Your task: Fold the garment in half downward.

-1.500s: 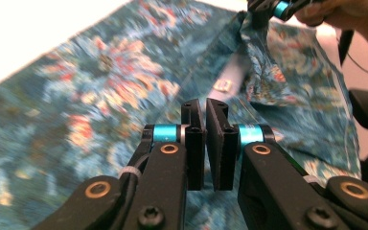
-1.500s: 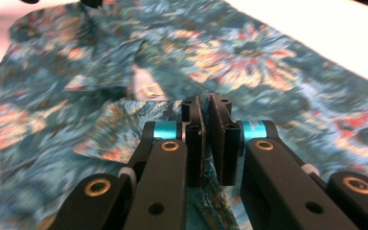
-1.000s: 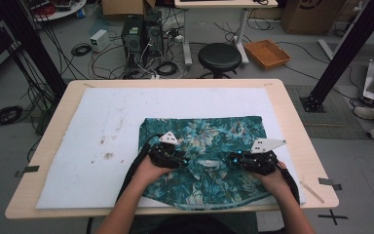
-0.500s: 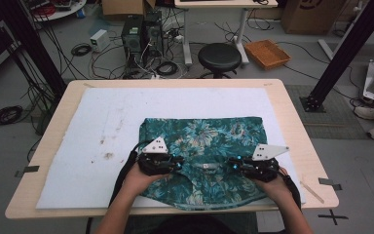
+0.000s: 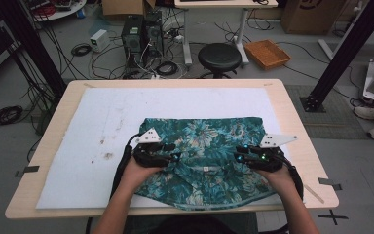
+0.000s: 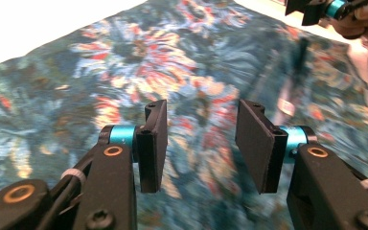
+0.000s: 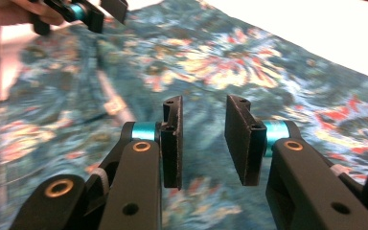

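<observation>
A teal flower-print garment (image 5: 209, 141) lies spread on a white mat (image 5: 102, 122) on the wooden table (image 5: 297, 122), its near edge bunched between my hands. My left gripper (image 5: 172, 157) hovers over the garment's left part and my right gripper (image 5: 239, 157) over its right part, tips pointing toward each other. In the left gripper view the left gripper (image 6: 201, 143) has just been opening, with only cloth (image 6: 124, 62) below the gap. The right gripper (image 7: 202, 139) has also just been opening, and nothing sits between its pads. A small white label (image 5: 207, 168) shows near the collar.
The mat's left half is bare apart from a few brown stains (image 5: 108, 156). Beyond the table stand a black stool (image 5: 219, 56), computer towers (image 5: 139, 34), floor cables and an orange tray (image 5: 268, 52). A black frame post (image 5: 341, 53) rises at right.
Both hands have drifted apart, the left toward the left and the right toward the right, and lifted slightly off the cloth. The garment lies as before.
</observation>
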A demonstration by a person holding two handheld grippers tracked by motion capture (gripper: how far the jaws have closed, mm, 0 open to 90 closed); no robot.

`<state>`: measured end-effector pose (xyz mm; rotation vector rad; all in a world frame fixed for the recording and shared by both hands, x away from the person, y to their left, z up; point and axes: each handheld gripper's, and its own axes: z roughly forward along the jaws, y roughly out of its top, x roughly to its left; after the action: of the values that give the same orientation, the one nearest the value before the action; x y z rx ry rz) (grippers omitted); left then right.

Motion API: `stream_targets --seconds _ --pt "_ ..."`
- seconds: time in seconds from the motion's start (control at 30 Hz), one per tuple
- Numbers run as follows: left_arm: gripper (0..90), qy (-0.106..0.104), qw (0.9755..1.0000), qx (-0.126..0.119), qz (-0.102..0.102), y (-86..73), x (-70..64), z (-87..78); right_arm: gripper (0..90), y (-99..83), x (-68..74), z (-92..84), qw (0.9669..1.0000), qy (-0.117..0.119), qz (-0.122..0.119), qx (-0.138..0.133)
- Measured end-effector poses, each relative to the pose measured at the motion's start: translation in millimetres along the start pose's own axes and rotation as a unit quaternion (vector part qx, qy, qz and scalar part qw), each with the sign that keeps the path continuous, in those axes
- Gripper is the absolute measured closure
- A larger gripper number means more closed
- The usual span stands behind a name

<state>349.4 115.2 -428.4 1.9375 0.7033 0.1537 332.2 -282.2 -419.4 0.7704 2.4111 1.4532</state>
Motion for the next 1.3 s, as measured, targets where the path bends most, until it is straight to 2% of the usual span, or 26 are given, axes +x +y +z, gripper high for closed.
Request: stream_targets --seconds 0.1,0.2,0.3,0.37,0.43,0.5,0.63,0.7,0.83,0.87,0.93,1.1,1.3 --pt "53.6 0.016 0.9997 0.015 -0.014 -0.3 6.2 7.1 68.1 -0.5 -7.7 9.8 0.9997 -0.005 0.011 0.022" --pt "53.3 0.016 0.9994 0.028 -0.013 -1.9 7.4 11.0 68.0 -1.4 -9.5 15.0 0.9994 -0.004 0.013 0.031" --pt "53.3 -0.010 0.9989 0.045 -0.012 -5.8 2.3 16.3 67.7 -3.5 -8.4 23.1 0.9987 0.009 0.017 0.047" --pt "53.2 -0.029 0.9980 0.055 -0.005 -6.3 -3.1 16.5 67.7 -5.2 -4.7 26.1 0.9982 0.017 0.012 0.056" --pt "53.1 -0.040 0.9979 0.050 0.002 -6.9 -10.0 14.0 67.7 -7.3 0.4 25.7 0.9980 0.027 0.007 0.056" --pt "53.2 -0.047 0.9975 0.052 0.007 -7.9 -16.8 11.6 67.8 -9.4 6.3 23.2 0.9981 0.038 0.001 0.049" --pt "53.2 -0.052 0.9959 0.071 0.023 -13.4 -27.9 7.1 67.9 -14.4 20.0 17.4 0.9969 0.052 -0.024 0.055" --pt "53.2 -0.058 0.9951 0.076 0.024 -17.7 -31.1 5.2 68.1 -18.2 25.9 14.8 0.9956 0.062 -0.035 0.060" --pt "53.1 -0.046 0.9938 0.097 0.029 -23.4 -34.5 1.9 68.3 -25.3 35.7 11.5 0.9925 0.072 -0.055 0.083" --pt "53.2 -0.046 0.9938 0.097 0.029 -23.4 -34.5 1.9 68.5 -26.7 38.4 10.3 0.9920 0.069 -0.057 0.089" --pt "53.2 -0.036 0.9925 0.114 0.026 -27.7 -35.3 1.7 69.1 -29.3 42.1 8.7 0.9909 0.067 -0.064 0.098" --pt "53.2 -0.039 0.9921 0.115 0.030 -28.8 -37.6 -0.2 69.9 -30.9 45.0 8.6 0.9900 0.069 -0.066 0.104" --pt "51.0 -0.030 0.9966 0.072 0.026 -25.8 -39.3 -16.6 63.3 -25.3 45.6 0.5 0.9932 0.063 -0.057 0.080"
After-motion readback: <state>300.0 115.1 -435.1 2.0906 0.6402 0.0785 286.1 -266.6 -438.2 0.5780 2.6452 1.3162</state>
